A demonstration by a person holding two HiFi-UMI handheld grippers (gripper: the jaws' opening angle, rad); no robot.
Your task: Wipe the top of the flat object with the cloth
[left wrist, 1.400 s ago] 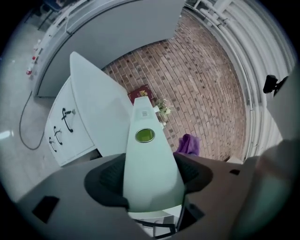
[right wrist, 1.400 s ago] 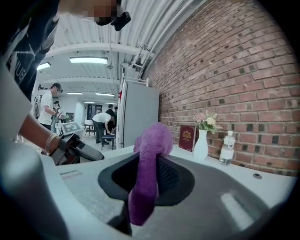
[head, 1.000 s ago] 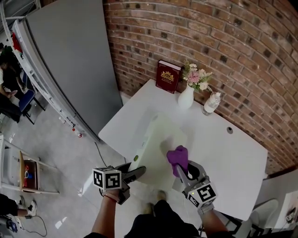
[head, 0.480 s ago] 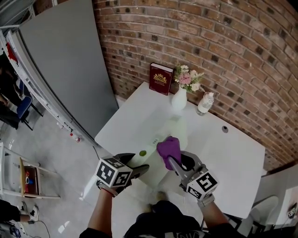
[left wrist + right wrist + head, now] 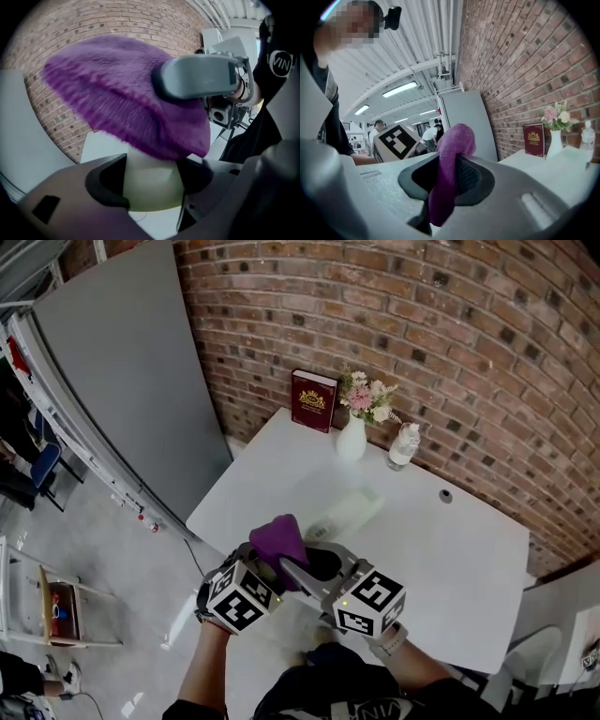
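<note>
- Clamps left gripper [image 5: 151, 185] tight on near end of pale green board [image 5: 345, 510].
- Lies along white tabletop [image 5: 450, 549], far end short of vase [image 5: 352, 440].
- Clamps right gripper [image 5: 443, 180] on purple cloth [image 5: 277, 540].
- Holds cloth over board's near end, close above left gripper.

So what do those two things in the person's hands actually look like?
Both are alike: the left gripper and right gripper have smooth grey plastic bodies with black-lined fingers. Each carries a white cube printed with black square markers. No cables are visible. The person wears a dark top, and the forearms are unsleeved.
</note>
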